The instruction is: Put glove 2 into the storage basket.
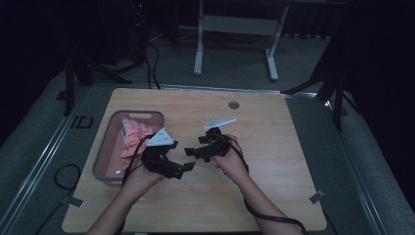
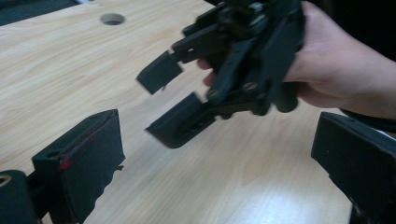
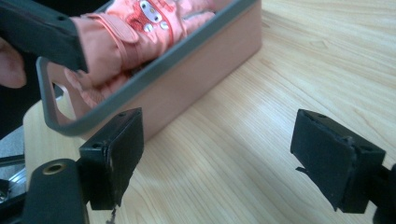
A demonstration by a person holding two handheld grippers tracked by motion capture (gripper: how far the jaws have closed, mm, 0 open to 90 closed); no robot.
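A pink bin with a grey rim (image 1: 104, 144) stands on the left of the wooden table (image 1: 274, 161) and holds pink gloves (image 1: 132, 134). My left gripper (image 1: 182, 169) hovers just right of the bin, open and empty, pointing right. My right gripper (image 1: 195, 153) faces it from the table's middle, open and empty as well, and the tips of the two nearly meet. The left gripper view has its own jaws wide apart (image 2: 217, 158), with the right gripper (image 2: 164, 102) and its hand close ahead. Past the right gripper's spread jaws (image 3: 224, 156) are the bin (image 3: 196, 84) and the gloves (image 3: 130, 28).
A round cable hole (image 1: 233, 105) sits near the table's far edge. Bare wood lies to the right and front of the hands. Beyond the table stand a white desk frame (image 1: 198, 49) and dark stands, and cables (image 1: 63, 176) lie on the floor.
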